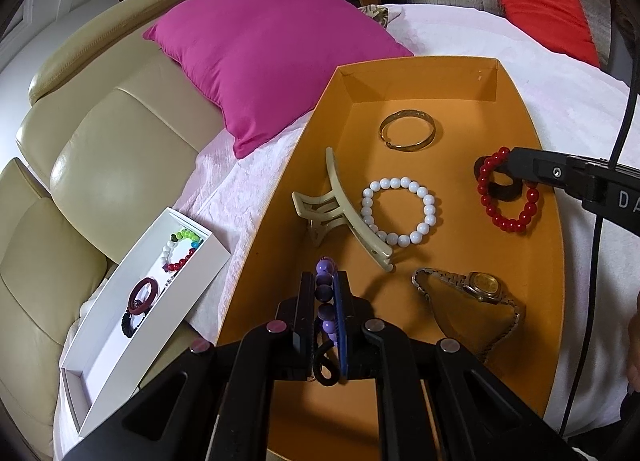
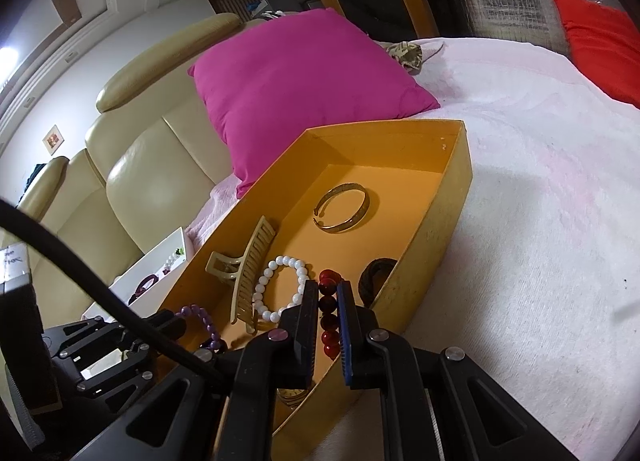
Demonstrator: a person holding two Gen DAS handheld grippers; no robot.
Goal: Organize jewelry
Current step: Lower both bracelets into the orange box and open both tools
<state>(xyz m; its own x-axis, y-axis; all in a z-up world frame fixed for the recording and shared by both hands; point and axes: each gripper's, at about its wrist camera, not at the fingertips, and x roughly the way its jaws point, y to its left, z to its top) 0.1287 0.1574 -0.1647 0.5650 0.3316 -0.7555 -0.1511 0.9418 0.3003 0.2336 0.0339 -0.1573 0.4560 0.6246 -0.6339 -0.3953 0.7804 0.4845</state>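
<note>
Already sorted into the white box (image 1: 120, 325) at left: a multicoloured bead bracelet (image 1: 180, 251), a maroon ring (image 1: 142, 295). Left gripper (image 1: 326, 301) fingers clamped on purple bead bracelet (image 1: 324, 285) over the orange tray (image 1: 516, 101). Still inside: hair claw (image 1: 344, 205), white bead bracelet (image 1: 398, 211), bangle (image 1: 406, 129), watch (image 1: 480, 285). Right gripper (image 2: 328, 325) fingers clamped on red bead bracelet (image 2: 328, 313).

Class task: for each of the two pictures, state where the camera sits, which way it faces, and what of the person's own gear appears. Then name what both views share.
Left wrist: sits on the left tool, looks down into the orange box; its fingers pinch a purple bracelet; the right tool enters at right.
Right wrist: sits on the right tool, looks along the box; pinches a red bracelet; left tool at lower left.
Shared: box, white bracelet, hair clip, pink pillow.
</note>
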